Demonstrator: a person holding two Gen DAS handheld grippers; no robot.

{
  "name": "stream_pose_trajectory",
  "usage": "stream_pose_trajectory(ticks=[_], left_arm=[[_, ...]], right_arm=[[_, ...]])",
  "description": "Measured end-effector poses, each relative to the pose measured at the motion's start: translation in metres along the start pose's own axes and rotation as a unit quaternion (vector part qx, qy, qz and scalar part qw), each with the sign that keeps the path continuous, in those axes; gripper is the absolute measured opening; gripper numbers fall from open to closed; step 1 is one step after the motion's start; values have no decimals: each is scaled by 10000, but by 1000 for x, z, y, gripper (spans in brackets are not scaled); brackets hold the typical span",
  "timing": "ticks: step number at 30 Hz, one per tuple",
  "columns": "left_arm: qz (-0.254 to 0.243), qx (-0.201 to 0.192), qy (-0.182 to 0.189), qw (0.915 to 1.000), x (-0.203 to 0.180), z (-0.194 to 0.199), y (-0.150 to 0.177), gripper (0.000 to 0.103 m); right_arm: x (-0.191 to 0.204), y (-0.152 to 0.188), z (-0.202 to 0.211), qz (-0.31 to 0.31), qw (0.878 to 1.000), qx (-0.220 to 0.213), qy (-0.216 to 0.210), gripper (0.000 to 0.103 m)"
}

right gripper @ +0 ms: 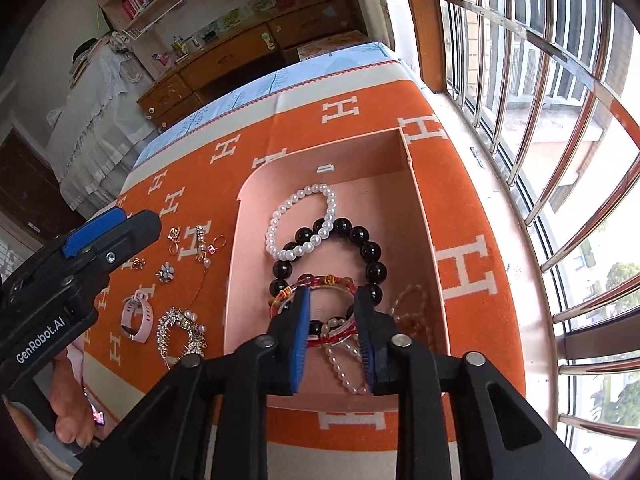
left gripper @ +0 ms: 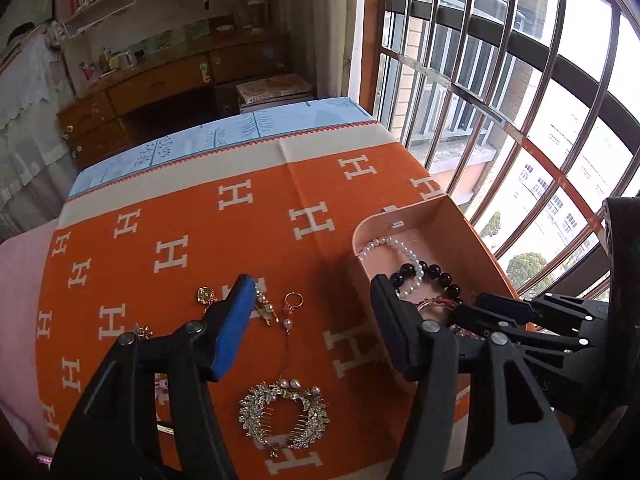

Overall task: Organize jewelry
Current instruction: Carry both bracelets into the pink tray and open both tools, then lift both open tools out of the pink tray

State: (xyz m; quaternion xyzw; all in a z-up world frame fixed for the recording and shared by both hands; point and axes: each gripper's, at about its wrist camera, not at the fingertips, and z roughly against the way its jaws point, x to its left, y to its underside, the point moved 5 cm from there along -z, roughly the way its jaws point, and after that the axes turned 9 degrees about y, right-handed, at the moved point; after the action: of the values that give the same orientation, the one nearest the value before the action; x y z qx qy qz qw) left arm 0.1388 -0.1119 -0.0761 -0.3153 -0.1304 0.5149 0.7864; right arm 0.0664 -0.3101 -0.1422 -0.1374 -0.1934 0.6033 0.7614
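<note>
Left gripper [left gripper: 312,304] hangs over the cloth [left gripper: 168,216] w/ jaws apart, nothing between them. Right gripper [right gripper: 334,336] is inside the pink box [right gripper: 424,216], jaws partway apart and straddling the red bangle [right gripper: 316,284], which looks loose, not pinched.

Box already has a pearl bracelet [right gripper: 304,220], black bead bracelet [right gripper: 360,240], the bangle and a couple more strands. Still out on the cloth: the crystal comb [left gripper: 284,412], a thin chain w/ pearl drops [left gripper: 286,344], a gold pin [left gripper: 266,310], a gold charm [left gripper: 205,295], and in the right view a pink watch [right gripper: 138,318] + flower brooch [right gripper: 165,272].

Handling guess: comb's prob the next one, sits right under the left jaws. Light, stiff, but spiky and likely fragile: stones could pop, teeth could bend. Best bet is to pinch across the solid leafy rim, not the teeth or pearls. Chain is limp and slippery, prob snags on the comb since they look touching, so lift slow. Tiny pins lie flat, tough to get pads under.
</note>
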Motion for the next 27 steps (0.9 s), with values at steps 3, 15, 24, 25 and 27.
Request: stream_pose_trajectory(ticks=[3, 15, 24, 25, 27], left_arm=[[-2, -44, -119, 9999, 4, 7, 4, 57], [198, -248, -155, 9994, 21, 41, 19, 57], [368, -384, -250, 9983, 41, 62, 31, 57], [390, -397, -258, 9981, 43, 65, 32, 57], [433, -418, -277, 9978, 48, 69, 34, 57]], right_arm=[[7, -1, 10, 88, 9996, -231, 144, 32], [38, 7, 45, 264, 9979, -593, 52, 32], [64, 19, 56, 472, 9969, -625, -20, 32], [68, 19, 57, 503, 9967, -631, -26, 32], [74, 20, 58, 555, 9964, -632, -41, 32]])
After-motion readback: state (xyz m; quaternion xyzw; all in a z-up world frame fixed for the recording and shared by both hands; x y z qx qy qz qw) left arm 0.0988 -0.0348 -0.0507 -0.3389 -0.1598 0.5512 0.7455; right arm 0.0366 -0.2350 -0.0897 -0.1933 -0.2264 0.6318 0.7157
